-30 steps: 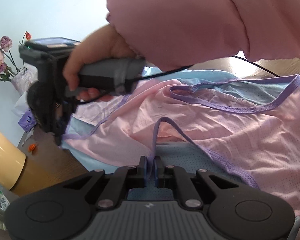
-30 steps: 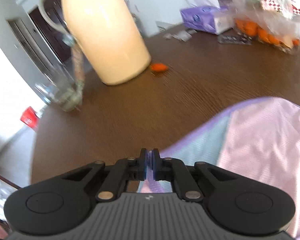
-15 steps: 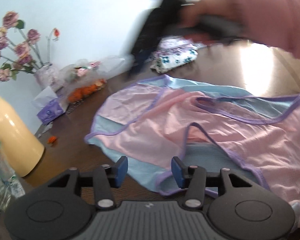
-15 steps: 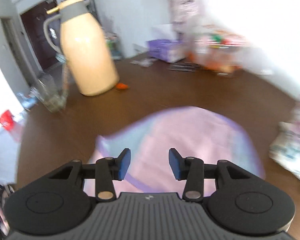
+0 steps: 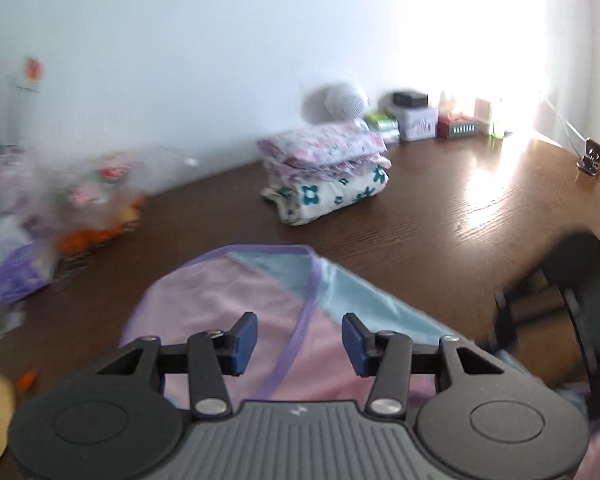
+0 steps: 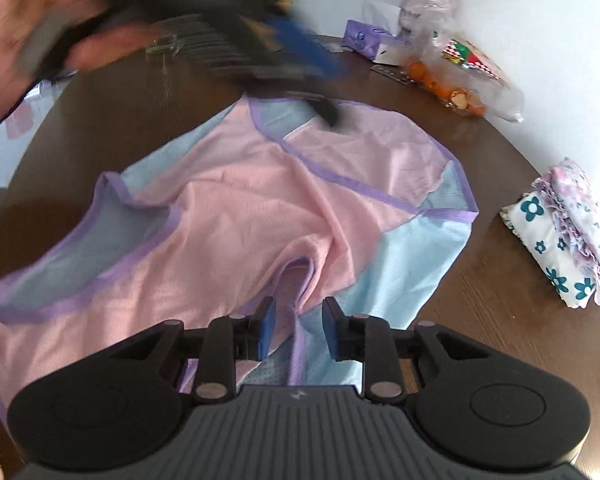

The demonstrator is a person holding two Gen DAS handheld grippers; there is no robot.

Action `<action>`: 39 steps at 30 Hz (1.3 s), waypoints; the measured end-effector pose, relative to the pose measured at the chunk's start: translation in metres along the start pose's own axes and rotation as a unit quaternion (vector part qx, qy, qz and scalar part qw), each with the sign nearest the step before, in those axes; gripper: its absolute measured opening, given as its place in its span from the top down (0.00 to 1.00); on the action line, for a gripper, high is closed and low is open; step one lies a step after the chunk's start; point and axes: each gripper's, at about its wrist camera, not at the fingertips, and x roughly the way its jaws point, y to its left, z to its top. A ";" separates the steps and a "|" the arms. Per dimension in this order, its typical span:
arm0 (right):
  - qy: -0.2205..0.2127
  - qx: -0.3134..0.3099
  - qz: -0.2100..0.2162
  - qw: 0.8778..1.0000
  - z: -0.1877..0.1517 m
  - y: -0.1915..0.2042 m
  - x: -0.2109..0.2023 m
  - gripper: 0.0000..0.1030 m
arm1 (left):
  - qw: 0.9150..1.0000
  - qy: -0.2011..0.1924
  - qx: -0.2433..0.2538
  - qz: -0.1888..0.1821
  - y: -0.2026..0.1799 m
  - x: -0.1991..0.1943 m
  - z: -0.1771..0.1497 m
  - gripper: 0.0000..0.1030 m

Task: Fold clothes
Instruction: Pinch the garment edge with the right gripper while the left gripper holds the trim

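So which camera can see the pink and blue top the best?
The right wrist view. There the pink and blue top lies spread over the table, with its purple edges showing. The left wrist view catches only one rounded end of it past the open left gripper.

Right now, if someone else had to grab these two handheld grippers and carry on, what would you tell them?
Left gripper: open, holding nothing, above the far edge of the pink and light-blue mesh garment with purple trim.
Right gripper: open, empty, over the garment's near edge, straddling a purple-trimmed fold.
The garment lies spread but rumpled on the dark wooden table.
Done: a stack of folded floral clothes sits to the side.
Left: this garment looks only partly folded; smooth it, finish folding, probably add it to the stack.
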 end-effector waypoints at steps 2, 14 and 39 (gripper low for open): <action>-0.002 -0.004 -0.001 1.000 -0.002 0.002 0.003 0.79 | 1.000 0.026 0.005 -0.011 -0.001 0.033 0.018 0.56; 0.017 -0.029 -0.001 0.999 -0.006 -0.002 0.009 0.79 | 0.990 0.112 -0.017 -0.088 0.011 0.145 0.054 0.73; 0.027 0.004 -0.101 0.994 -0.050 -0.004 -0.016 0.98 | 0.985 0.080 -0.119 -0.093 0.025 0.165 0.060 0.99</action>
